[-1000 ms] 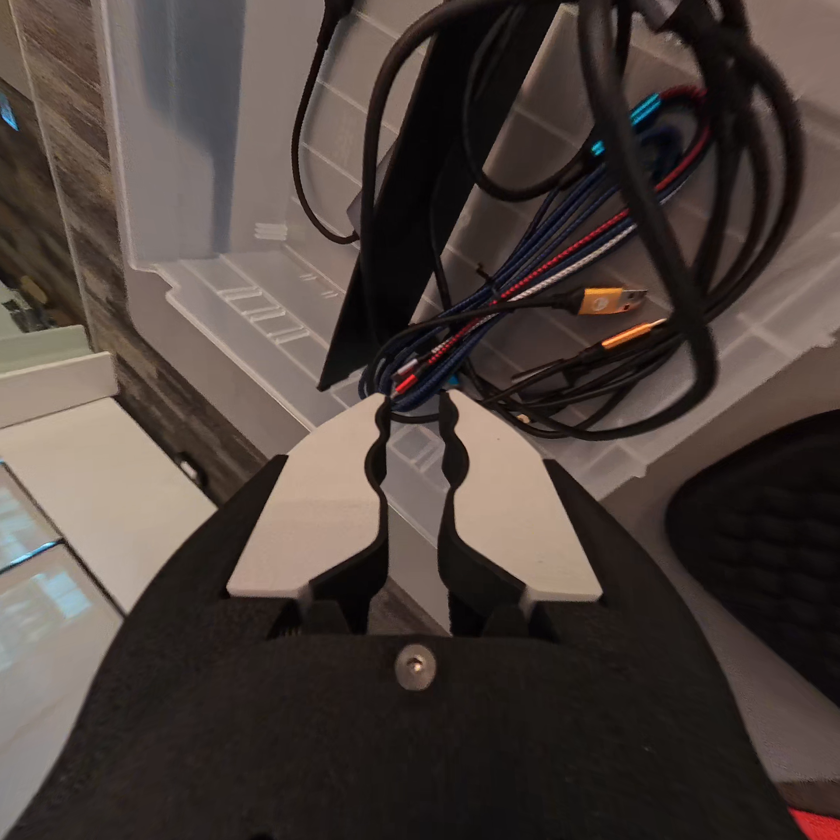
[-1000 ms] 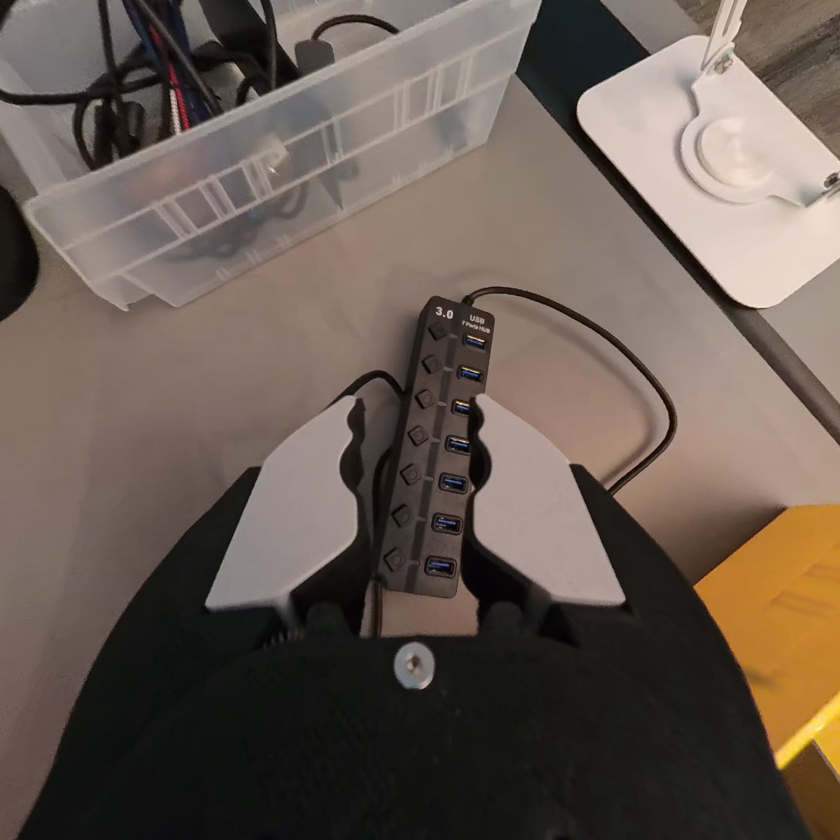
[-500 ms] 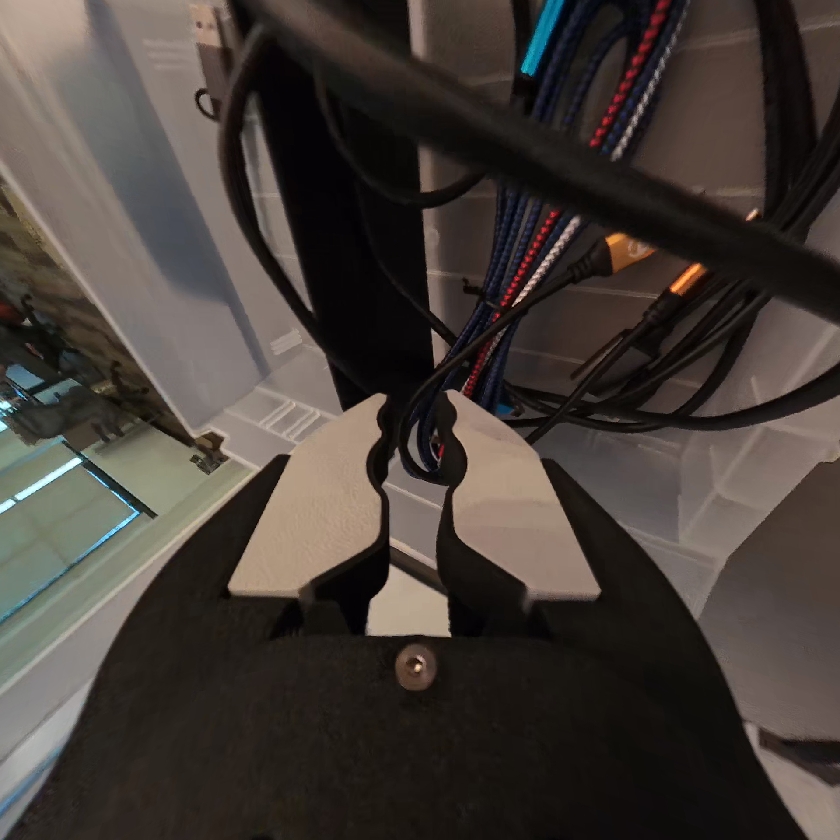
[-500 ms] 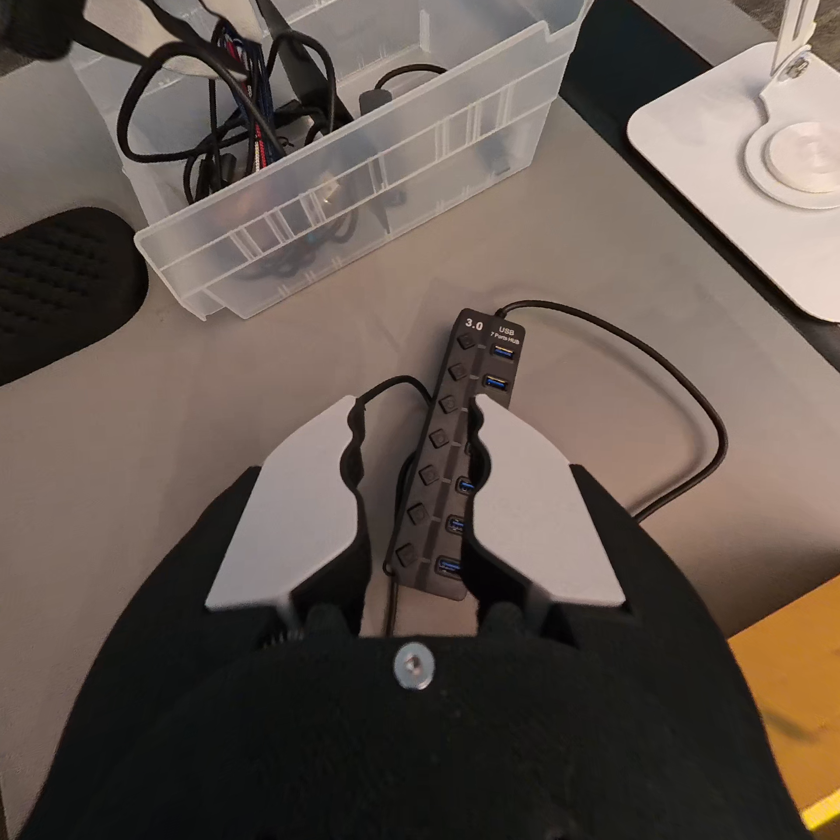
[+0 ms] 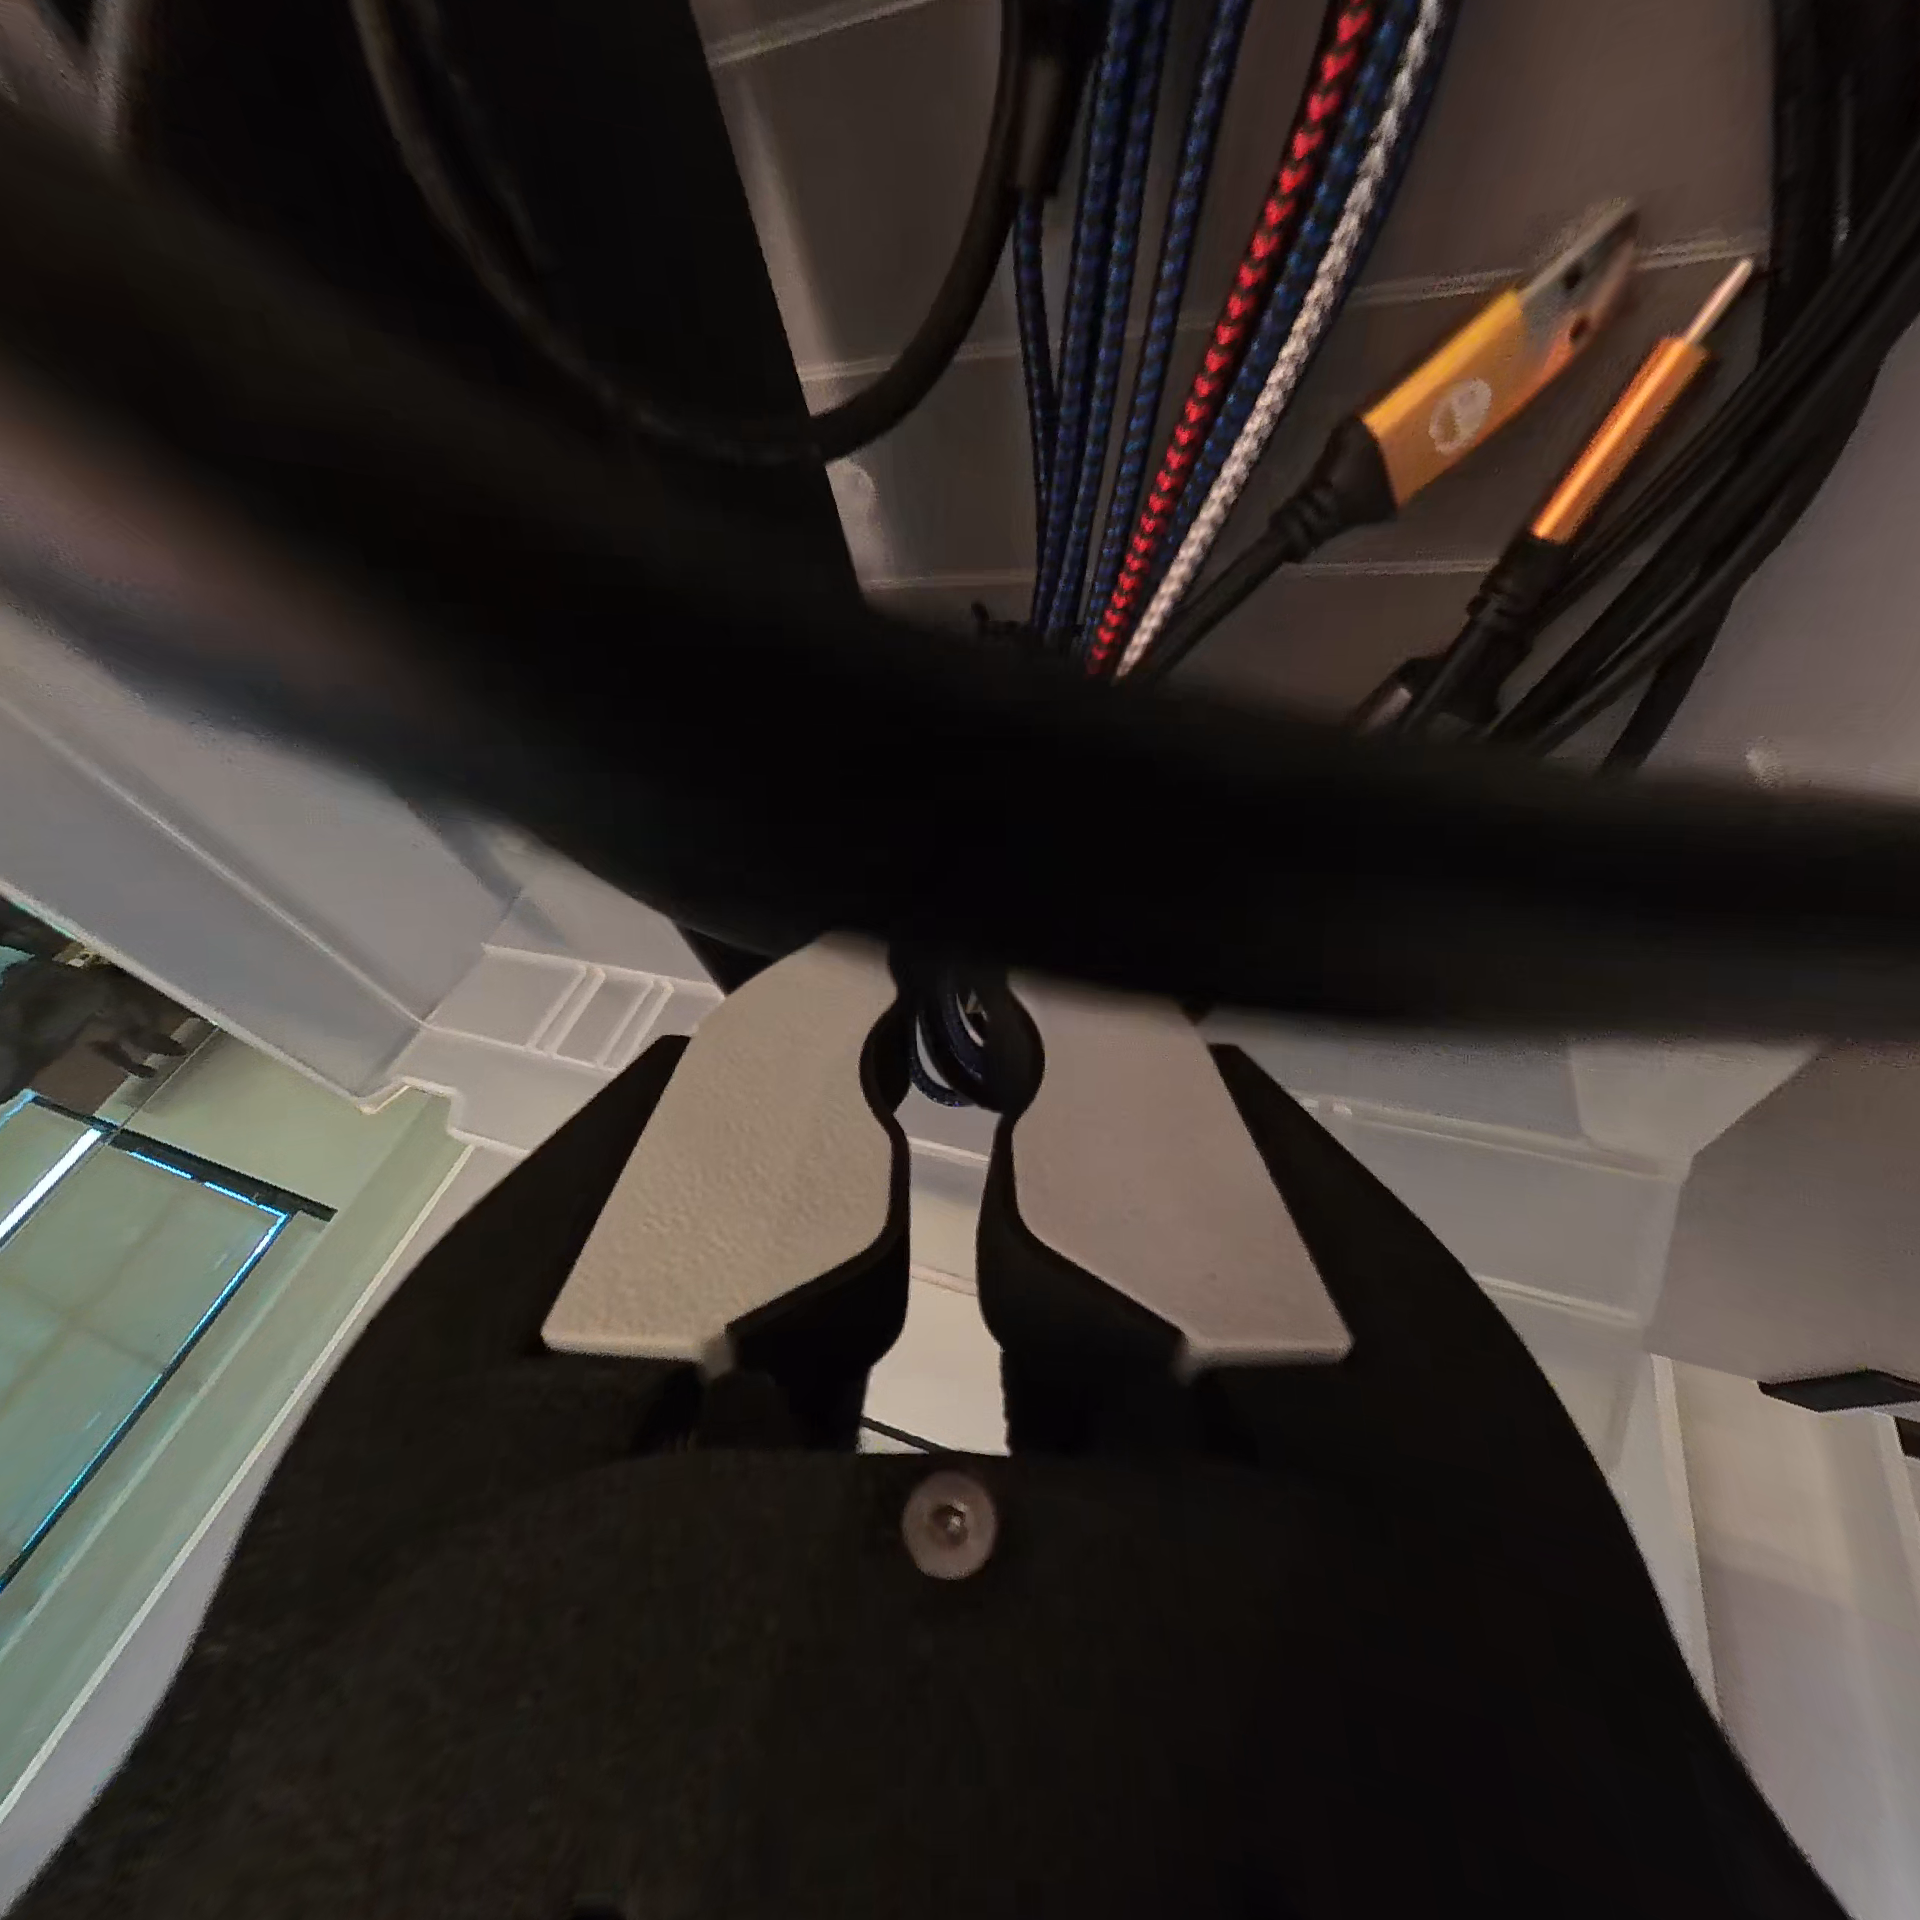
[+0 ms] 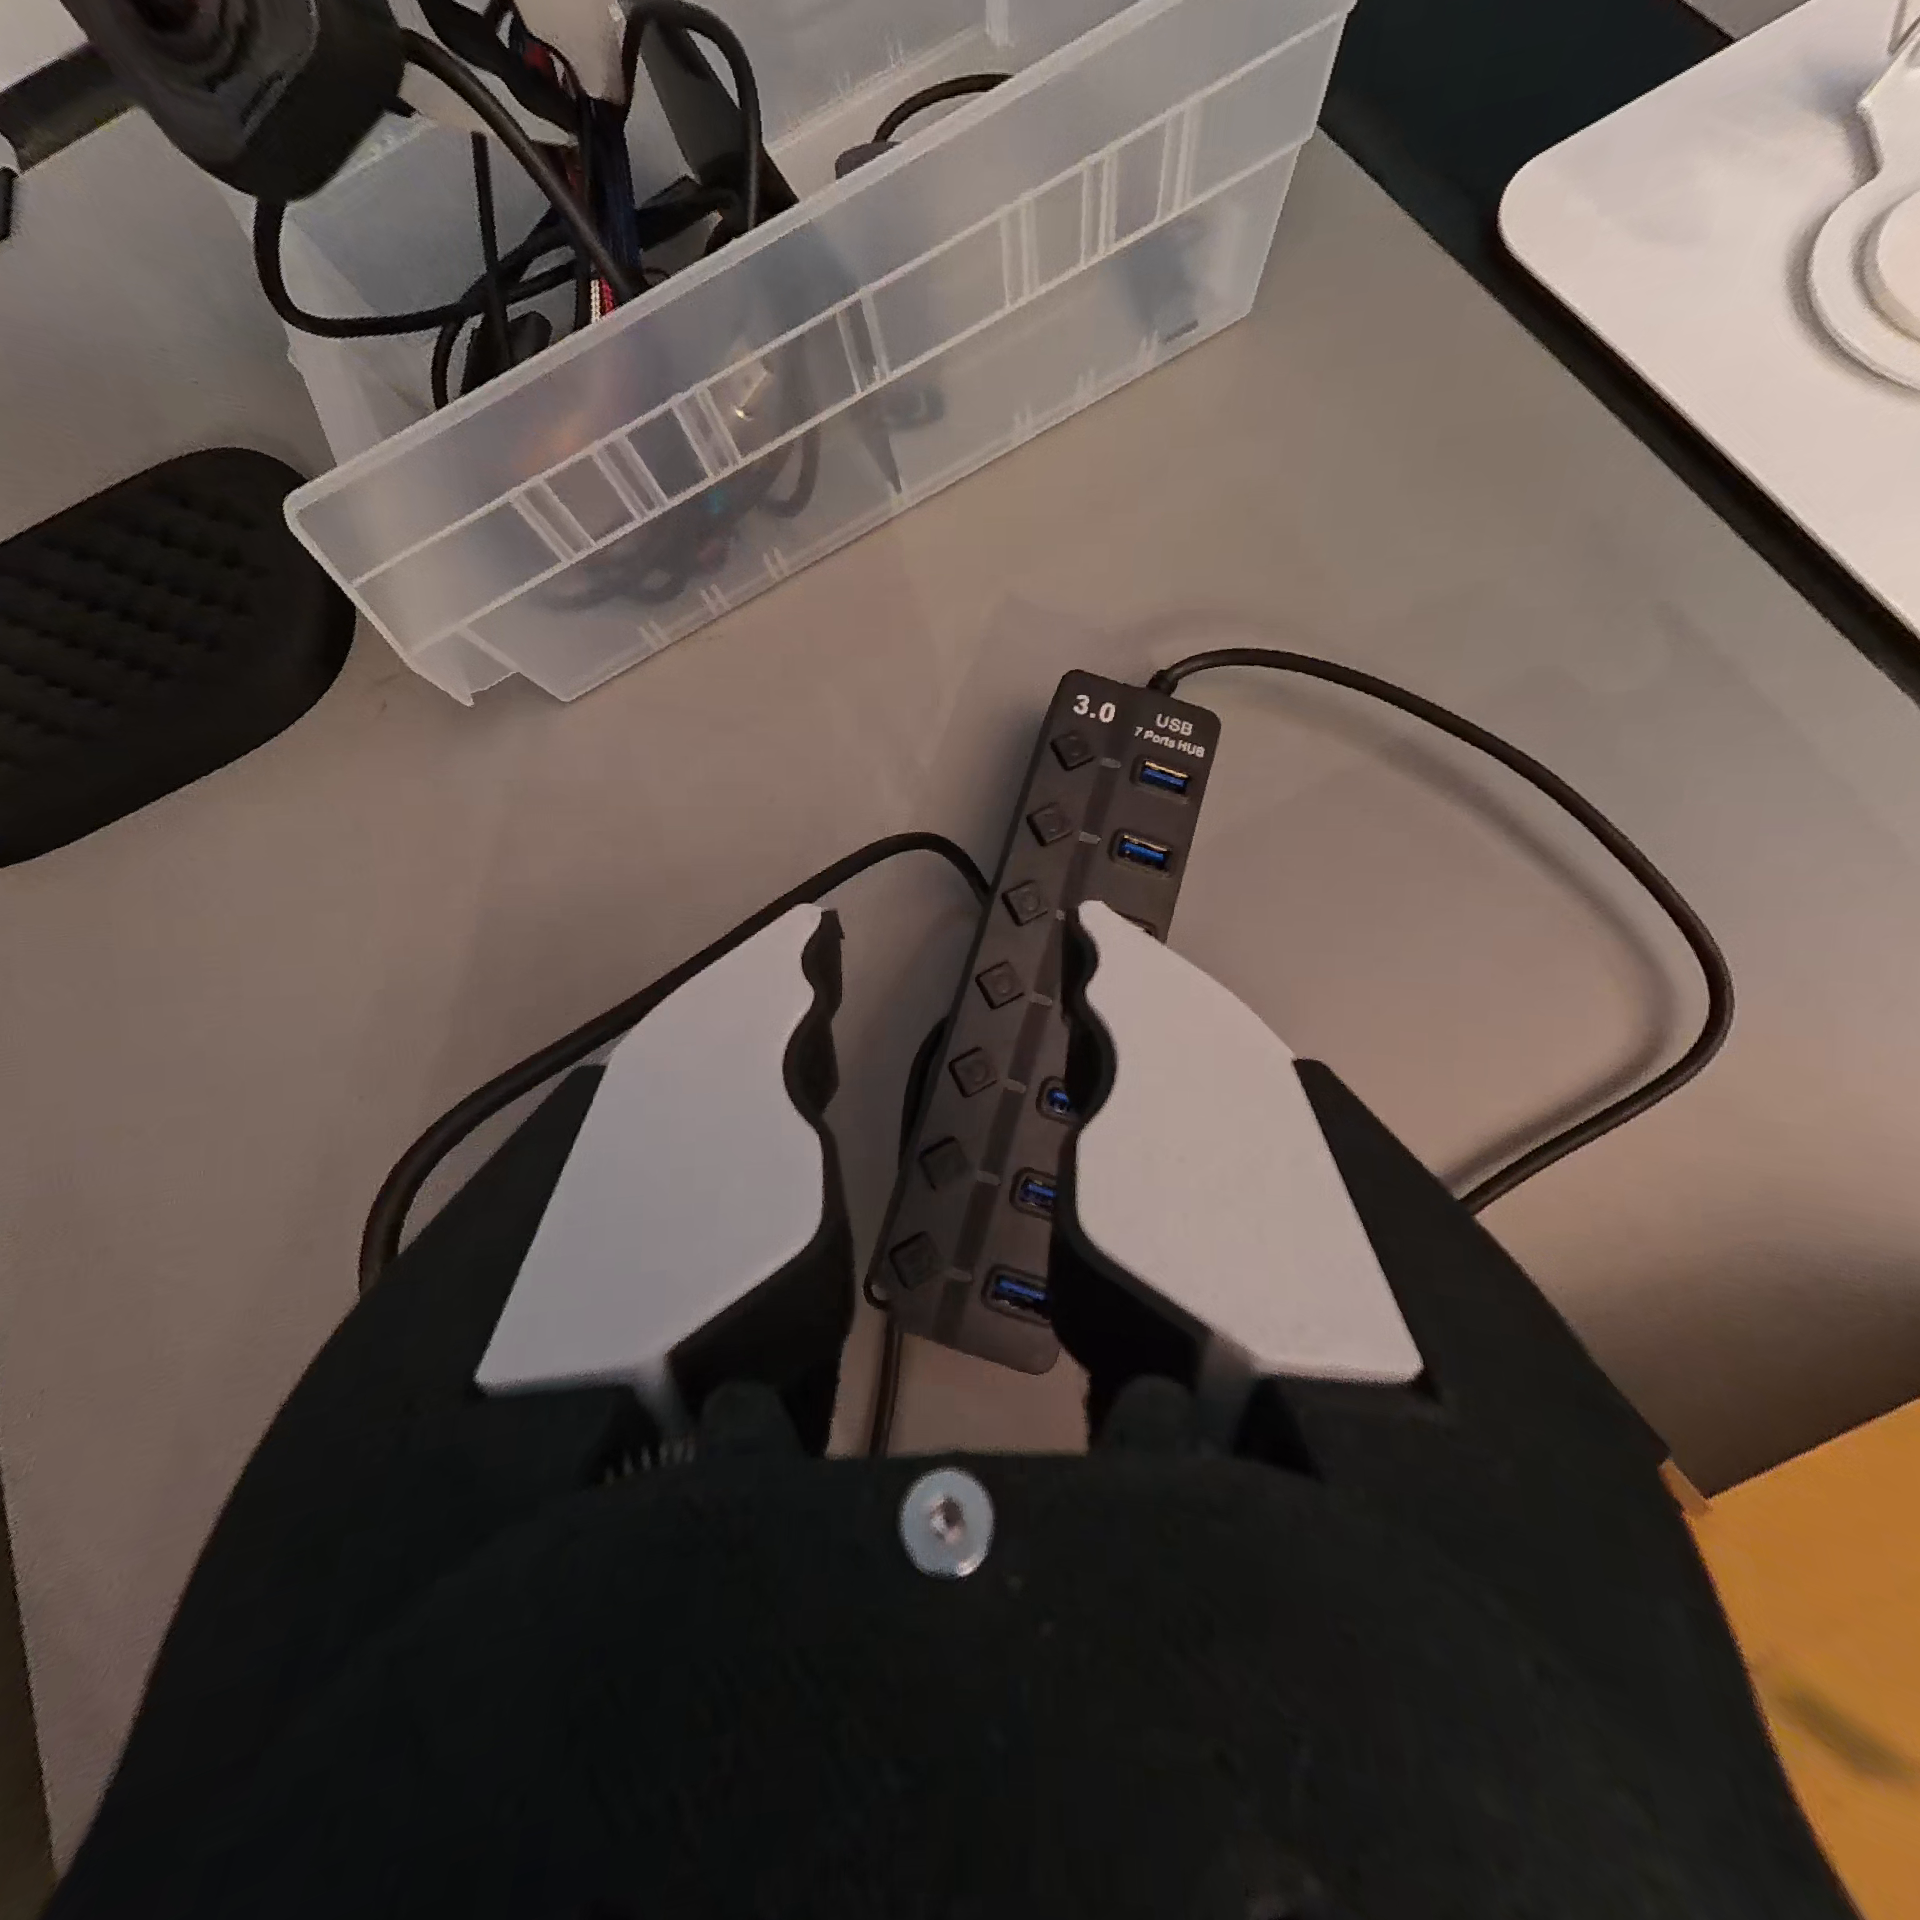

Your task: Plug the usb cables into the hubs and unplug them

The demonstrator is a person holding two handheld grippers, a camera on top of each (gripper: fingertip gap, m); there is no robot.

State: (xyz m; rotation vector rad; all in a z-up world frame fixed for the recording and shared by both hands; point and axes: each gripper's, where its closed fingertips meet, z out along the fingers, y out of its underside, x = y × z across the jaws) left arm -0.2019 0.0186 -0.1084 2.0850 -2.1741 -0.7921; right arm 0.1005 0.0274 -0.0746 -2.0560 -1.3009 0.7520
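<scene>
A clear plastic bin (image 6: pixel 935 270) holds a tangle of USB cables. In the left wrist view my left gripper (image 5: pixel 951 997) is inside the bin, its jaws closed on a bundle of blue, red and white braided cables (image 5: pixel 1143 364). A thick blurred black cable (image 5: pixel 1039 810) crosses in front and hides the fingertips. An orange USB plug (image 5: pixel 1475 374) lies to the right. My right gripper (image 6: pixel 956 925) is open and empty, hovering over the black multi-port USB hub (image 6: pixel 1101 821) on the grey table. The left gripper also shows at the bin's far end in the right wrist view (image 6: pixel 260 83).
The hub's black lead (image 6: pixel 1558 810) loops to the right on the table. A black ribbed pad (image 6: pixel 125 623) lies left of the bin. A white lamp base (image 6: pixel 1714 260) sits at the far right. A yellow object (image 6: pixel 1818 1558) is at the near right. My left tips are about 30 centimeters from the black multi-port USB hub (image 6: pixel 1101 821), my right tips only 7 centimeters.
My left gripper has pushed deeper into the bin and narrowed around the braided bundle. My right gripper has drawn back a little from the bin, staying open above the hub.
</scene>
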